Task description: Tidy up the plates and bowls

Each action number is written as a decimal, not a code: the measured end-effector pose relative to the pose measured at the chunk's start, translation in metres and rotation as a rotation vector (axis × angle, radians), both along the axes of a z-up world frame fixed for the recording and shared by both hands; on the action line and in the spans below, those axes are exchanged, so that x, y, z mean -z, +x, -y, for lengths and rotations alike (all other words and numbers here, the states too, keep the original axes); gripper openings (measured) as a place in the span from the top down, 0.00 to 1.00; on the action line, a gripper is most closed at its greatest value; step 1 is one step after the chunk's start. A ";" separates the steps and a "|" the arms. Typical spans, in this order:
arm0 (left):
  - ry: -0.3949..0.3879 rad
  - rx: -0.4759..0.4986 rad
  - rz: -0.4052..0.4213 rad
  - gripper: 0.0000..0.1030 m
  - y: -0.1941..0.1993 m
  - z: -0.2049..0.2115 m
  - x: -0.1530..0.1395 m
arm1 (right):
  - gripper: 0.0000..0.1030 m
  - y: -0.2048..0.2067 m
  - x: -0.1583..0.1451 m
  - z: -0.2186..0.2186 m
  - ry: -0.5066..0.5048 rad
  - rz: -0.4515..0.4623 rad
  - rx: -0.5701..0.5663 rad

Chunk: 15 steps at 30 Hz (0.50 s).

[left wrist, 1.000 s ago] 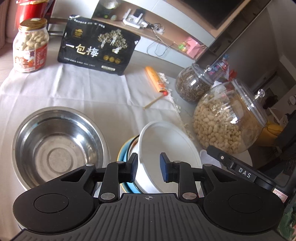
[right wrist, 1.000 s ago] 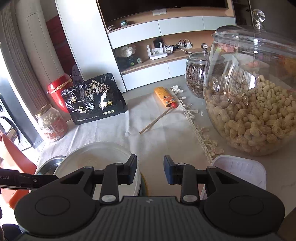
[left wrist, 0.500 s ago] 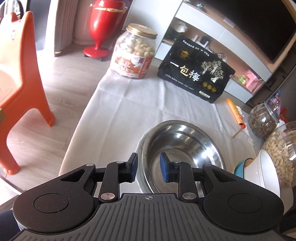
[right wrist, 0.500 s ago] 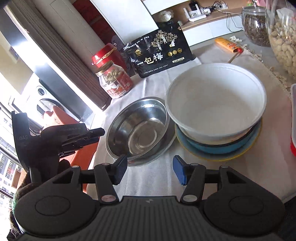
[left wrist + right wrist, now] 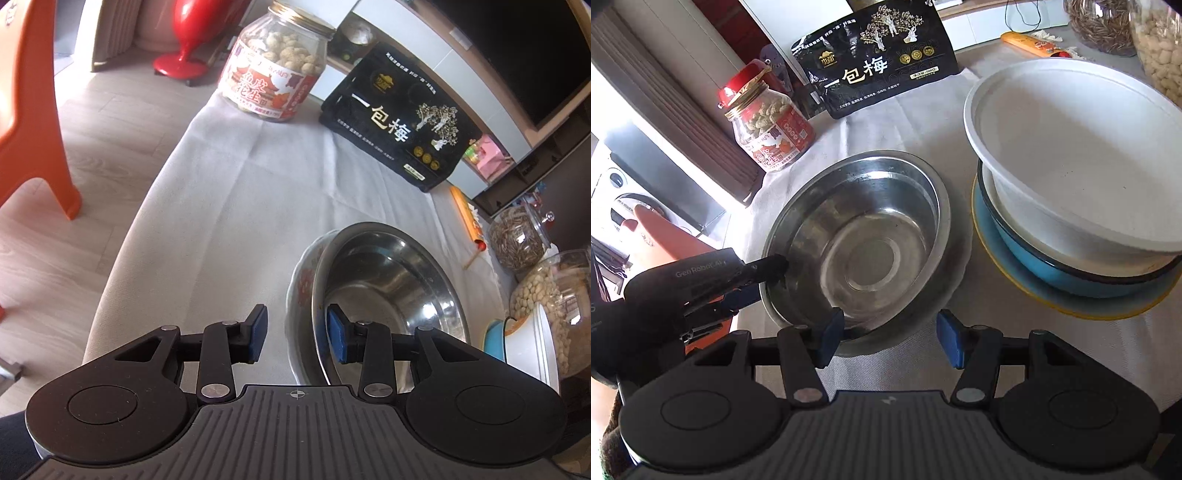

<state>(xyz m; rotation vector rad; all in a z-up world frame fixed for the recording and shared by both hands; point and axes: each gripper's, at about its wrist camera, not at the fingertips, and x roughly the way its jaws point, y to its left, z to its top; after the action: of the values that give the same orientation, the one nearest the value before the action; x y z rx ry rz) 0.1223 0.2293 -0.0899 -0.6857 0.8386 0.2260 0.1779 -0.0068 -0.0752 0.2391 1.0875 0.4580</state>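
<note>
Left gripper [image 5: 295, 334]: jaws opening, about half spread. They straddle the near rims of the steel bowl [image 5: 391, 288] and the floral plate [image 5: 301, 280] beneath it; one blue pad is inside the bowl, the other outside the plate. The pads do not press on either rim.
Right gripper [image 5: 890, 338]: jaws opening, about half spread, nothing between them. Its left pad is at the bowl's near rim; contact cannot be confirmed.
Left gripper, seen from the right wrist [image 5: 764, 280]: one finger over the bowl's left rim, the other below it.
Change from one second ago: both grippers have swung away from the white bowl stack to the steel bowl, and both sets of jaws stand wider than they did.
Steel bowl: empty, upright, nested on the floral plate on the white tablecloth [image 5: 258, 192].
White bowl [image 5: 1071, 155]: empty, top of a stack, just right of the steel bowl.
Blue bowl [image 5: 1034, 258]: under the white bowl; contents hidden.
Yellow plate [image 5: 1015, 288]: bottom of the stack.
Labelled jar [image 5: 275, 66]: coated nuts, lid on, at the far edge.
Black pouch [image 5: 399, 118]: upright beside that jar.
Glass jars: one with peanuts [image 5: 546, 295], one with dark seeds [image 5: 517, 236], both lidded.
</note>
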 end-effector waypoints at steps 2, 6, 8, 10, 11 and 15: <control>-0.050 0.019 0.002 0.66 0.003 0.000 0.008 | 0.38 0.004 0.004 -0.005 -0.028 -0.005 0.009; -0.082 0.017 0.024 0.70 0.003 -0.003 0.011 | 0.39 0.009 0.012 -0.012 -0.023 -0.051 -0.005; -0.074 0.004 0.042 0.70 0.002 -0.007 0.009 | 0.39 0.006 0.011 -0.017 -0.032 -0.052 -0.016; -0.067 -0.012 0.056 0.70 -0.001 -0.010 0.007 | 0.39 0.006 0.011 -0.024 -0.029 -0.054 -0.040; -0.064 -0.022 0.063 0.70 -0.002 -0.012 0.006 | 0.39 0.006 0.011 -0.027 -0.026 -0.056 -0.050; -0.060 -0.046 0.069 0.70 -0.004 -0.017 0.004 | 0.39 0.006 0.011 -0.033 -0.019 -0.043 -0.082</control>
<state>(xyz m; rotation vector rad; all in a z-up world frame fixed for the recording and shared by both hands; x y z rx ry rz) 0.1181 0.2463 -0.0942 -0.7656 0.7670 0.2183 0.1842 0.0265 -0.0863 0.1888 1.1465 0.5169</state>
